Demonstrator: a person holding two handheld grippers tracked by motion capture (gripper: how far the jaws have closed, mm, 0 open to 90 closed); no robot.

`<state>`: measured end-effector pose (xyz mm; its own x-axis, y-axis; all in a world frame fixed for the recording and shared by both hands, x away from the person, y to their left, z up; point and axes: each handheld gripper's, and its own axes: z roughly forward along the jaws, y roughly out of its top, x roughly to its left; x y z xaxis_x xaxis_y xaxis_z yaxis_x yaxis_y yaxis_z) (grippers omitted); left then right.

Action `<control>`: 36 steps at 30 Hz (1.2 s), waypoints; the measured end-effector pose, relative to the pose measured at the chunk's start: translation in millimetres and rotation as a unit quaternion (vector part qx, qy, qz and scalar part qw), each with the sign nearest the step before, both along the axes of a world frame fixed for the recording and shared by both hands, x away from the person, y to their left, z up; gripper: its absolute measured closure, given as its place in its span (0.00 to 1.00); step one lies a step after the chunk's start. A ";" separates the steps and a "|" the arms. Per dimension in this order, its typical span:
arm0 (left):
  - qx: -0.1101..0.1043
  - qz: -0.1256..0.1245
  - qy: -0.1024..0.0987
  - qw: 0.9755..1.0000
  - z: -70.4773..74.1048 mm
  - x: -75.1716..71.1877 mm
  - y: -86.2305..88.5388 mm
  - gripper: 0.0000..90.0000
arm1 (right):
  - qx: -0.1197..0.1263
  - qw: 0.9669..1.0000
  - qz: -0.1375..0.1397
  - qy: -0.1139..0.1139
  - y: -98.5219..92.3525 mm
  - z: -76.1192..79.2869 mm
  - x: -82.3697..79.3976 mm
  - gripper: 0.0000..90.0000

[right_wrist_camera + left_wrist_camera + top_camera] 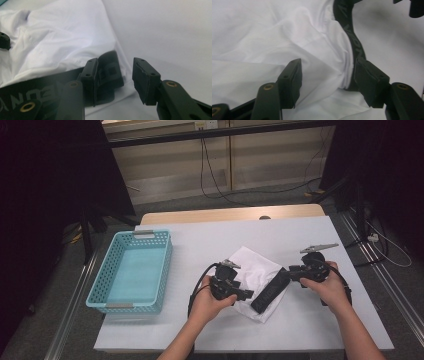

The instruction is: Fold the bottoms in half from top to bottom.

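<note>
A white garment (248, 267) with a black lettered waistband (270, 291) lies crumpled at the middle of the white table (300, 330). My left gripper (246, 295) rests at the garment's near left side. In the left gripper view its jaws (327, 75) stand apart, with a fold of white cloth (319, 50) and the waistband (354, 42) between them and no pinch showing. My right gripper (291, 271) sits at the band's far end. In the right gripper view its jaws (115, 77) are apart, and the band's end (110, 67) lies against the left jaw.
A light blue plastic basket (132, 270), with nothing in it, stands at the table's left. Bare white table surrounds the garment on the right and front. Cables trail over the floor (260, 195) beyond the far edge.
</note>
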<state>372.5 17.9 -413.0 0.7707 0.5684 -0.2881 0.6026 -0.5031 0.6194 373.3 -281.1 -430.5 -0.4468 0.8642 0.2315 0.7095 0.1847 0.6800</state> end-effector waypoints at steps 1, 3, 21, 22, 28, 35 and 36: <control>0.007 0.001 -0.006 1.000 -0.3 1.2 1.1 0.38 | 0.004 1.000 -0.005 -0.006 -0.1 0.8 0.1 0.63; 0.017 0.003 -0.018 1.000 -0.8 3.8 3.6 0.33 | 0.000 1.000 -0.011 -0.019 0.8 1.2 1.0 0.67; 0.047 0.085 -0.064 0.993 5.9 32.6 49.7 0.21 | -0.041 0.999 0.015 0.012 13.8 -5.7 0.3 0.90; 0.047 0.093 -0.064 0.993 5.5 34.5 52.8 0.21 | -0.046 0.999 0.014 0.016 15.3 -4.0 -0.4 0.90; 0.047 0.127 -0.060 0.989 0.3 43.3 67.4 0.21 | -0.031 0.999 0.013 0.014 11.6 -7.0 -0.8 0.90; 0.057 0.137 -0.046 0.988 -9.3 49.9 74.4 0.33 | -0.035 0.999 0.012 0.010 12.7 -7.3 -2.0 0.88; 0.059 0.140 -0.044 0.987 -11.5 50.1 74.8 0.38 | -0.035 0.999 0.012 0.008 12.4 -7.6 -1.9 0.88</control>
